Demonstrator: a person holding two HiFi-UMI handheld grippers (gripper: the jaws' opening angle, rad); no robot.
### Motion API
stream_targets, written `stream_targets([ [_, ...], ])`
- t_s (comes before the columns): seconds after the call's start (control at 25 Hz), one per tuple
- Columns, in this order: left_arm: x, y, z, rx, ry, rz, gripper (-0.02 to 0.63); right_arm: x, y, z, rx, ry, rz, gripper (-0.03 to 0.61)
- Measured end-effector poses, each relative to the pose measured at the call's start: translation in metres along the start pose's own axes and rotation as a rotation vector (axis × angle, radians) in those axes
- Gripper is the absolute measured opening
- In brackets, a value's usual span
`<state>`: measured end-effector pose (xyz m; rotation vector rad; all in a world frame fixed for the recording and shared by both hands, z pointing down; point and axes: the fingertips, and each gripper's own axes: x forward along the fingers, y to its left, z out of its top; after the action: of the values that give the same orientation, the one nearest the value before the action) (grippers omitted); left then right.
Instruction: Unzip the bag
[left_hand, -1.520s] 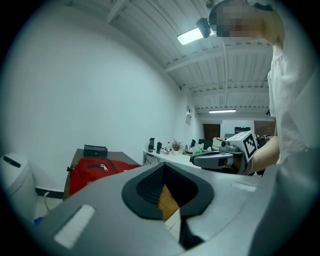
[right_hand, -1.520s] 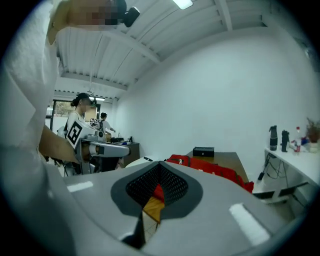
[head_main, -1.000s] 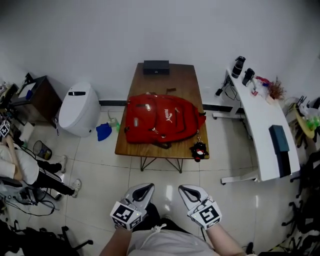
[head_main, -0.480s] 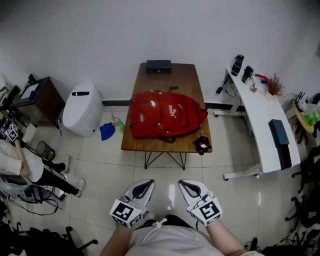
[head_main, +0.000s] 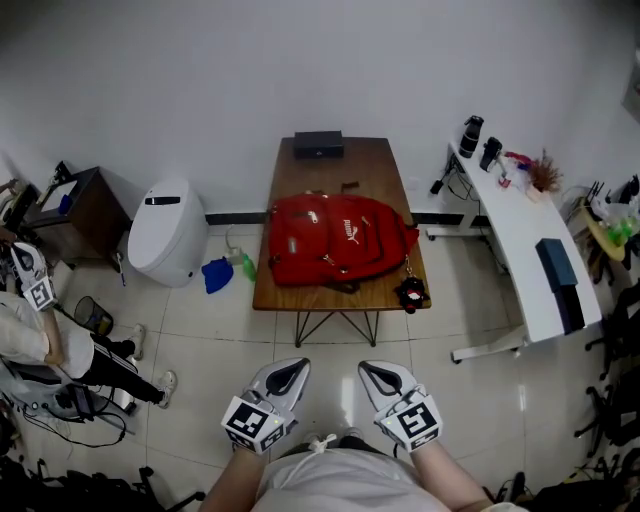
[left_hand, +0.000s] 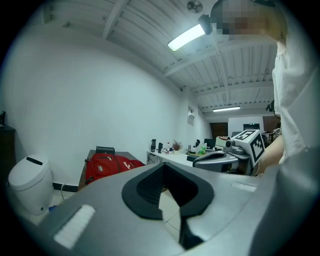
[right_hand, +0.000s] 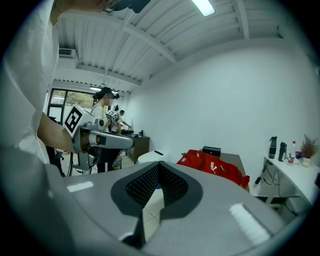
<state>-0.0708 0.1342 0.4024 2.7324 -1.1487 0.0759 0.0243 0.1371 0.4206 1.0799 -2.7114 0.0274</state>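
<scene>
A red backpack (head_main: 335, 240) lies flat on a brown wooden table (head_main: 375, 160) across the tiled floor, well beyond both grippers. It also shows as a red backpack (left_hand: 107, 165) in the left gripper view and as the same backpack (right_hand: 215, 167) in the right gripper view. My left gripper (head_main: 283, 378) and right gripper (head_main: 385, 378) are held side by side close to my body, both shut with nothing between the jaws. In their own views, the left gripper (left_hand: 164, 167) and right gripper (right_hand: 159, 165) point towards the table.
A black box (head_main: 317, 144) sits at the table's far end, and a small black and red charm (head_main: 411, 293) hangs at its near right corner. A white bin (head_main: 168, 230) and a dark cabinet (head_main: 60, 205) stand left, a white desk (head_main: 525, 235) right. A person (head_main: 30, 330) sits at far left.
The table and backpack have drifted slightly right and look a little smaller in the head view. Both grippers keep the same stance, shut and empty.
</scene>
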Motion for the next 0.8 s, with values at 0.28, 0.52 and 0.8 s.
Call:
stream_targets([
  [0.28,0.001,0.006,0.001,-0.002,-0.008,-0.022,0.008,0.005,-0.005,0.0,0.002,0.018,-0.018,0.008],
  [0.52,0.01,0.008,0.002,-0.007,-0.005,-0.033,0.008,0.01,-0.014,0.003,0.014,0.011,-0.018,0.008],
  [0.8,0.016,0.014,0.008,0.006,-0.016,-0.022,0.008,0.016,-0.023,0.013,0.009,-0.003,-0.03,0.008],
])
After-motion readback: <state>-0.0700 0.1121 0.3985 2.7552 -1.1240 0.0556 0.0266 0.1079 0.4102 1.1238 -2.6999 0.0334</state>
